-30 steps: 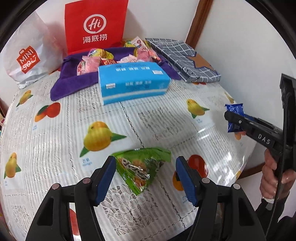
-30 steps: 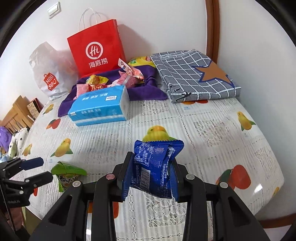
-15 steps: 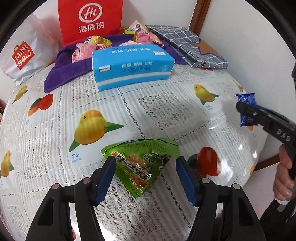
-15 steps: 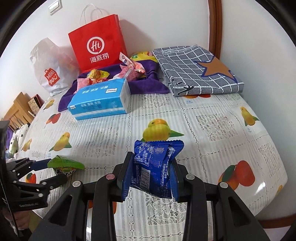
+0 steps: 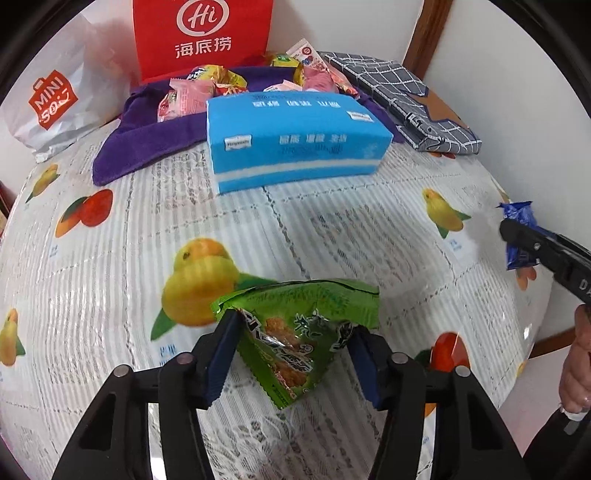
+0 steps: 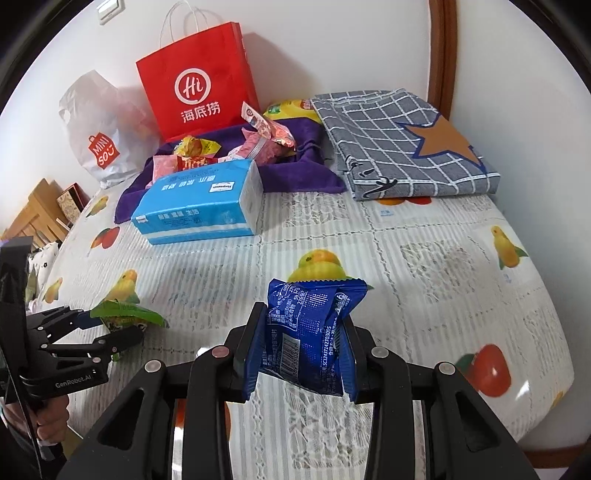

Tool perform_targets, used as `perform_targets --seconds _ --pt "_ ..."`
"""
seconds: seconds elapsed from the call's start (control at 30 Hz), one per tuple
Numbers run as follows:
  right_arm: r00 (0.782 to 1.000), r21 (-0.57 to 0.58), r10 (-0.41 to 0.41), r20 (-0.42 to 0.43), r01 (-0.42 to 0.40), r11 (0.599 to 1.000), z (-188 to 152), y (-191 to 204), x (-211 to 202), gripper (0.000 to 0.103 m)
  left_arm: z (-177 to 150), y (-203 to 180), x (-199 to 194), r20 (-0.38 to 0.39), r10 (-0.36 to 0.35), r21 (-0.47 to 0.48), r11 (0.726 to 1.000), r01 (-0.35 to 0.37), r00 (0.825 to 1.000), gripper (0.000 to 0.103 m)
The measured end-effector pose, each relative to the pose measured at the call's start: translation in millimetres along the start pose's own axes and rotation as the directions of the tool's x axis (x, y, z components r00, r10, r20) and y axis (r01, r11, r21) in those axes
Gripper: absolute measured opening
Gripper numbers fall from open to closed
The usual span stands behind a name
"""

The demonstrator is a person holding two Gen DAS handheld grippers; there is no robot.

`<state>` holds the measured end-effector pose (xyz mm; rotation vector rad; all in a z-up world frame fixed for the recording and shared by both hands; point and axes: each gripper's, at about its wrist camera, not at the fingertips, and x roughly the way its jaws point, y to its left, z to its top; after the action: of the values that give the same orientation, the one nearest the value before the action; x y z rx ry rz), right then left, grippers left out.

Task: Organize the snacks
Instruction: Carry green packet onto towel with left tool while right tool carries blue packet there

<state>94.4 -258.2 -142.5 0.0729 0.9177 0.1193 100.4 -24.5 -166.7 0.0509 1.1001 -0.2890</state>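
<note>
My left gripper [image 5: 293, 354] is shut on a green snack packet [image 5: 299, 332] and holds it above the fruit-print tablecloth [image 5: 110, 280]. It also shows in the right wrist view [image 6: 118, 325], with the green packet [image 6: 125, 314] at its tips. My right gripper [image 6: 301, 350] is shut on a blue snack packet [image 6: 310, 332]; it appears at the right edge of the left wrist view [image 5: 517, 236]. Several more snacks [image 5: 207, 88] lie on a purple towel [image 5: 147, 144] at the back.
A blue tissue pack [image 5: 295, 140] lies in front of the towel. A red paper bag [image 5: 201, 35] and a white Miniso bag [image 5: 51, 99] stand against the wall. A folded grey checked cloth [image 6: 399, 144] lies at the back right.
The left gripper has closed on the green packet and moved forward with it toward the tissue pack. The right gripper, still holding the blue packet, has also moved forward a little.
</note>
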Motion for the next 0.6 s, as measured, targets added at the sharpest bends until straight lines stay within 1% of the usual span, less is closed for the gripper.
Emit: perform_targets --seconds 0.07,0.13,0.33,0.6 --pt "1.0 -0.001 0.011 -0.01 -0.011 1.0 3.9 0.9 5.8 0.036 3.8 1.5 -1.1 0.004 -0.006 -0.007 1.0 0.006 1.0 0.052" --pt "1.0 -0.007 0.021 -0.013 -0.021 1.0 9.2 3.2 9.9 0.036 8.0 3.9 -2.2 0.007 -0.018 -0.012 1.0 0.018 1.0 0.049" --pt "0.999 -0.026 0.051 0.001 -0.051 0.998 21.2 11.1 10.4 0.036 19.1 12.5 -6.3 0.015 -0.059 -0.05 0.997 0.059 0.998 0.047" --pt "0.996 -0.054 0.086 0.031 -0.084 0.995 41.7 27.9 6.7 0.036 41.4 19.3 -26.2 0.054 -0.056 -0.056 0.997 0.059 0.997 0.046"
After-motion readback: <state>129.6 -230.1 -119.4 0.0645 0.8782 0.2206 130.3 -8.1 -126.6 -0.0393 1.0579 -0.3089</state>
